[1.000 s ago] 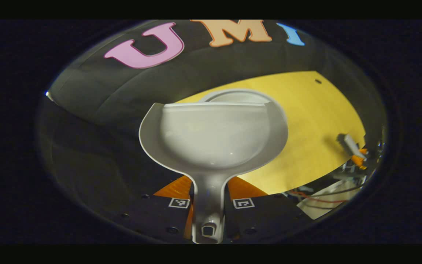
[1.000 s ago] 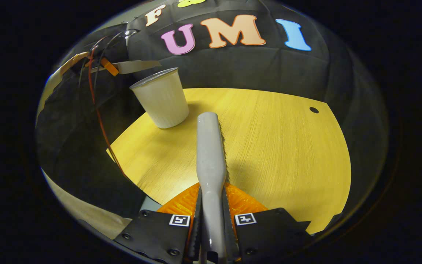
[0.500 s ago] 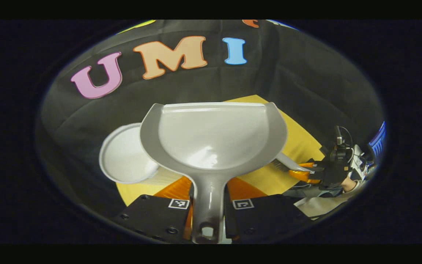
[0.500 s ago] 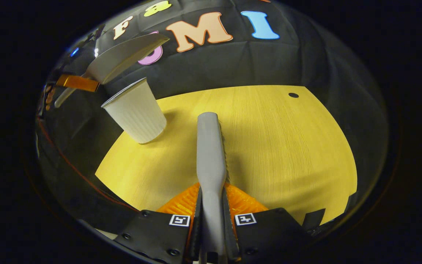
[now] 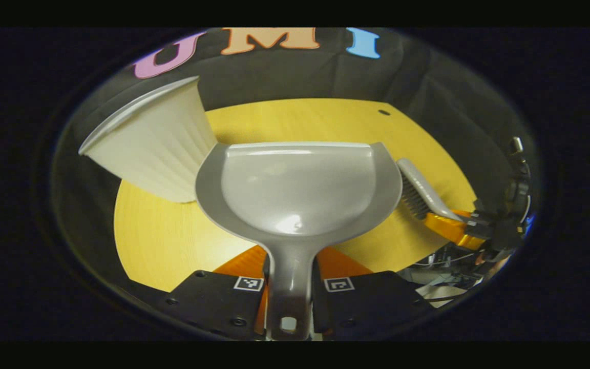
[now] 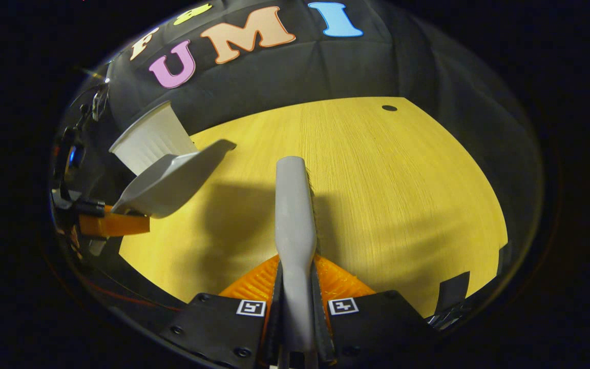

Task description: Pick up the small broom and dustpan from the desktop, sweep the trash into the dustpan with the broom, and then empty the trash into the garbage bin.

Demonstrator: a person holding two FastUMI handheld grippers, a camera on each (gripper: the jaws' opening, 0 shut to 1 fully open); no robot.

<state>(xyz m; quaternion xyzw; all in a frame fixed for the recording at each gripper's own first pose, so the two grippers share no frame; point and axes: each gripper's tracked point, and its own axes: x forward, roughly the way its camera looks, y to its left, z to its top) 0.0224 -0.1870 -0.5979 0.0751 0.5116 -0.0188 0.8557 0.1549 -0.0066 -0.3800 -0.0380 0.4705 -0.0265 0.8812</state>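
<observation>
left gripper (image 5: 290, 279) clamped on dustpan (image 5: 300, 192) handle, pan held above desk (image 5: 162, 241), inside looks bare, right gripper (image 6: 296, 294) clamped on broom (image 6: 295, 215) handle, white bin (image 5: 151, 143) standing near desk's far-left edge just beyond pan, inside hidden, desk bare toward far edge

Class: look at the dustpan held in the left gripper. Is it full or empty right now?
Empty. In the left gripper view the dustpan's grey scoop shows bare and smooth, with only a glint of light and no trash in it.

The dustpan (image 5: 297, 189) hides the bin's (image 5: 151, 141) lower right, seemingly its base.
</observation>
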